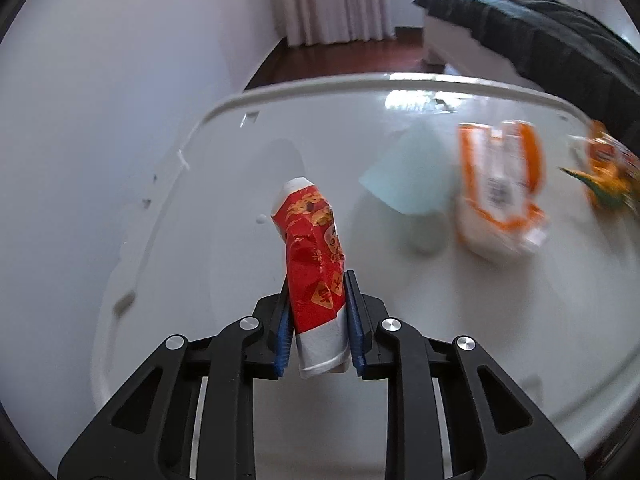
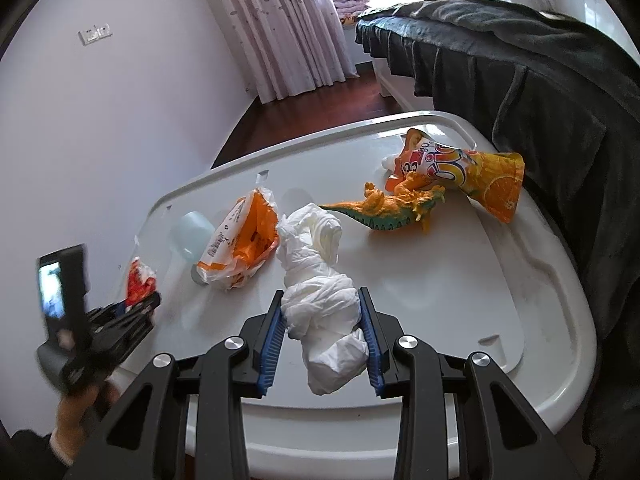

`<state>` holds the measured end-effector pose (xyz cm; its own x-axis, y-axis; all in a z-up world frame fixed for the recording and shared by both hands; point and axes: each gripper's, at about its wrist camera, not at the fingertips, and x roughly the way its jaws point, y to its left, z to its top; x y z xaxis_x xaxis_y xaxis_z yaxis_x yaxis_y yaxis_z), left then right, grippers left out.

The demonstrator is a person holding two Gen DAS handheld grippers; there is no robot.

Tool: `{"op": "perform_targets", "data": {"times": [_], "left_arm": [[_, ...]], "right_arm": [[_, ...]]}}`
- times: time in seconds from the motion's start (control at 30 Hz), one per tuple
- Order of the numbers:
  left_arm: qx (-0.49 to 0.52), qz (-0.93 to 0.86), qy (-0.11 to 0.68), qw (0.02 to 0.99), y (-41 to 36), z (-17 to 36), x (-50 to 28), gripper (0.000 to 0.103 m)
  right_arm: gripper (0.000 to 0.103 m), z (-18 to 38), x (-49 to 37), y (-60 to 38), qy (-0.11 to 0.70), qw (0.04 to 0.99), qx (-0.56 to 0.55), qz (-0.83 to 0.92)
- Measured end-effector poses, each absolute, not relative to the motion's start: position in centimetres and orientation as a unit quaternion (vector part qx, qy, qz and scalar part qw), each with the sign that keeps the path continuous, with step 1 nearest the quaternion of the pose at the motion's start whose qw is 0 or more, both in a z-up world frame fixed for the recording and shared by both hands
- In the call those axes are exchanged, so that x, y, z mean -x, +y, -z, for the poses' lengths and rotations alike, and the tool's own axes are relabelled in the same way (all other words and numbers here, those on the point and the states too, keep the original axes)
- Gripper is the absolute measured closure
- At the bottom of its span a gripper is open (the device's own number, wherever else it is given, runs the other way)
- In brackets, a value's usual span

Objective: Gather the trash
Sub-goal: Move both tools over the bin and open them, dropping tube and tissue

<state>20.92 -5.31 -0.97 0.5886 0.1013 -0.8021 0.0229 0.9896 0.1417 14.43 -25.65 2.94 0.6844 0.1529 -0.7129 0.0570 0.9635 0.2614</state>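
Left claw [image 1: 316, 312]: clenched on a crushed red paper cup [image 1: 314, 256], pinched upright between the blue pads and held above the white counter [image 1: 224, 216]. Right claw [image 2: 322, 332]: clenched on a wad of white tissue [image 2: 316, 280], which lay between its pads and reached forward over the counter. Loose on the counter: orange-and-white wrapper [image 2: 244, 236], pale blue cup [image 2: 192, 236], orange toy dinosaur [image 2: 392, 208], orange juice pouch [image 2: 460, 172].
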Motion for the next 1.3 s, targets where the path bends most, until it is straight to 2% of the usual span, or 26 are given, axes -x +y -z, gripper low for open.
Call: {"op": "perform_targets", "data": {"times": [0.33, 0.63, 0.9, 1.13, 1.3], "left_arm": [[-0.064, 0.038, 0.425, 0.902, -6.1, -3.0, -9.7, 0.081], [-0.044, 0.059, 0.454, 0.888, -4.8, -0.7, -0.9, 0.081], [-0.05, 0.078, 0.513, 0.853, -4.0, 4.2, 3.9, 0.081], [-0.008, 0.053, 0.588, 0.807, -1.4, 8.8, 2.9, 0.081], [-0.006, 0.051, 0.593, 0.804, -1.1, 9.3, 2.7, 0.081]], "right_arm": [[0.068, -2.4, -13.7, -24.0, 0.398, 0.911, -0.109, -0.032], [0.068, -2.6, -4.6, -19.6, 0.34, 0.936, -0.03, -0.087], [0.068, 3.0, 3.3, -17.4, 0.415, 0.907, -0.03, -0.071], [0.068, 6.8, 3.9, -16.4, 0.493, 0.868, -0.02, -0.053], [0.068, 7.6, 3.8, -16.3, 0.506, 0.861, -0.02, -0.051]]}}
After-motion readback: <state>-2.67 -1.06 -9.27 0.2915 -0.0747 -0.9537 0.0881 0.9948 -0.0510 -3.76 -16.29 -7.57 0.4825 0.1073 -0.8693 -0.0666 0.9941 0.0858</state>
